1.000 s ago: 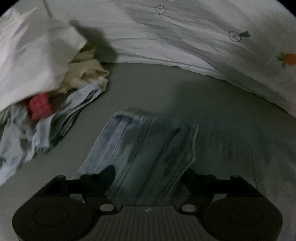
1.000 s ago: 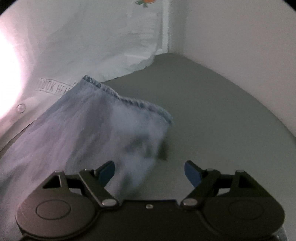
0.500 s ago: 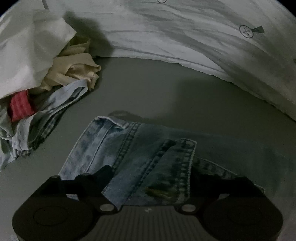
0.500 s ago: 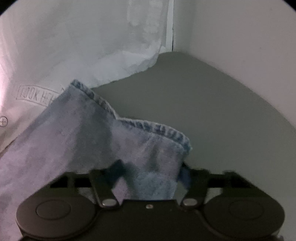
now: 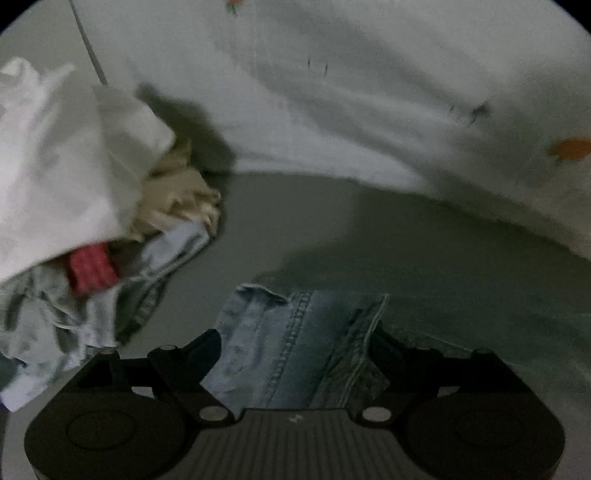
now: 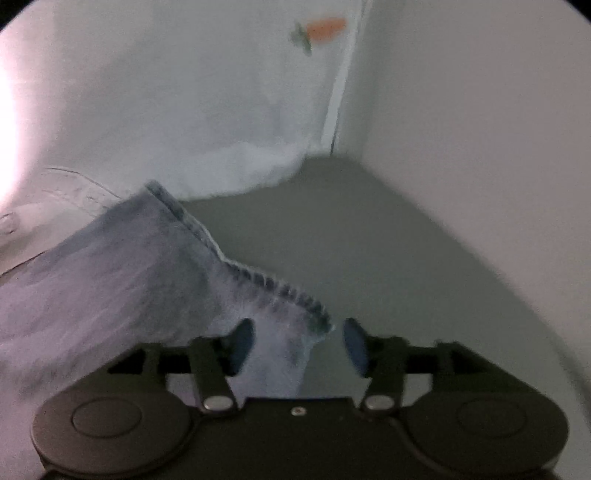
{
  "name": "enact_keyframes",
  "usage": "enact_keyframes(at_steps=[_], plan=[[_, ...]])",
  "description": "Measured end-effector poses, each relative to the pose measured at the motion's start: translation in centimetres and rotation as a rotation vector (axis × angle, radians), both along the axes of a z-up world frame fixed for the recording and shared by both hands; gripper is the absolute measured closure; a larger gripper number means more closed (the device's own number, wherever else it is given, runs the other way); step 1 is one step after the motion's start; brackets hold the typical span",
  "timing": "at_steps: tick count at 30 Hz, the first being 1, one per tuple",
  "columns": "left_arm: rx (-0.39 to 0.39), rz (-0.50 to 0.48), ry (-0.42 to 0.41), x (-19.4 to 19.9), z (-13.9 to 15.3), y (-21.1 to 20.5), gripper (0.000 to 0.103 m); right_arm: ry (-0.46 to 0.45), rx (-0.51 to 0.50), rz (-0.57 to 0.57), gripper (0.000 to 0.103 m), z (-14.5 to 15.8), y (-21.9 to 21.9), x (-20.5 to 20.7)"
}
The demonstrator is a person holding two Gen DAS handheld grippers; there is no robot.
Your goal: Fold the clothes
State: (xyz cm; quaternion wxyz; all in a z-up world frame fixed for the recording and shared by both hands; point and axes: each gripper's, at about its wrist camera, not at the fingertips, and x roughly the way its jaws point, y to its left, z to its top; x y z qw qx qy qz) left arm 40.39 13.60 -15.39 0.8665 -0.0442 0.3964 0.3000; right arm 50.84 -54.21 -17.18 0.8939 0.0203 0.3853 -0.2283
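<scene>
**Gripping nothing firmly: jeans between both grippers on the grey surface**

Spreading across the grey surface, a pair of light blue jeans lies in front of the left gripper. That gripper stands wide, its dark fingers on either side of a bunched, seamed part of the denim. The cloth fills the gap between them, but in this dim view I cannot tell whether the pads press on it.

From the right wrist view, a hemmed leg end of the jeans rises from the lower left and tapers down between the fingers of the right gripper. Its jaws are opening. The left blue pad sits against the fabric, while the right blue pad stands clear of the hem's tip, with grey surface showing in the gap.

To the left of the jeans in the left wrist view lies a heap of unfolded clothes: a white garment on top, a beige one beside it, something red tucked beneath, and pale blue cloth at the bottom. The heap lies apart from the jeans.

Behind everything hangs a white sheet printed with small orange carrots; its lower edge meets the grey surface. A plain white wall closes the right side.
</scene>
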Motion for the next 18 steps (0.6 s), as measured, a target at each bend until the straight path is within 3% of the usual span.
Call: enact_keyframes(at_steps=[1, 5, 10, 13, 18], plan=[[-0.003, -0.006, -0.013, -1.2, 0.7, -0.6, 0.015, -0.006, 0.006, 0.027, 0.029, 0.8, 0.3, -1.6], [-0.053, -0.072, -0.043, -7.0, 2.0, -3.9, 0.015, -0.007, 0.038, 0.118, 0.018, 2.3, 2.5, -7.9], [-0.166, -0.116, -0.012, -13.8, 0.1, -8.9, 0.015, 0.025, 0.122, 0.179, 0.014, 1.1, 6.0, -15.8], [-0.221, -0.134, 0.033, -17.3, -1.7, -11.7, 0.015, 0.089, 0.141, 0.245, 0.014, -0.8, 8.4, -19.9], [-0.239, -0.203, 0.099, -21.5, -3.5, -14.9, 0.015, 0.157, 0.217, 0.303, 0.014, -3.1, 10.5, -25.5]])
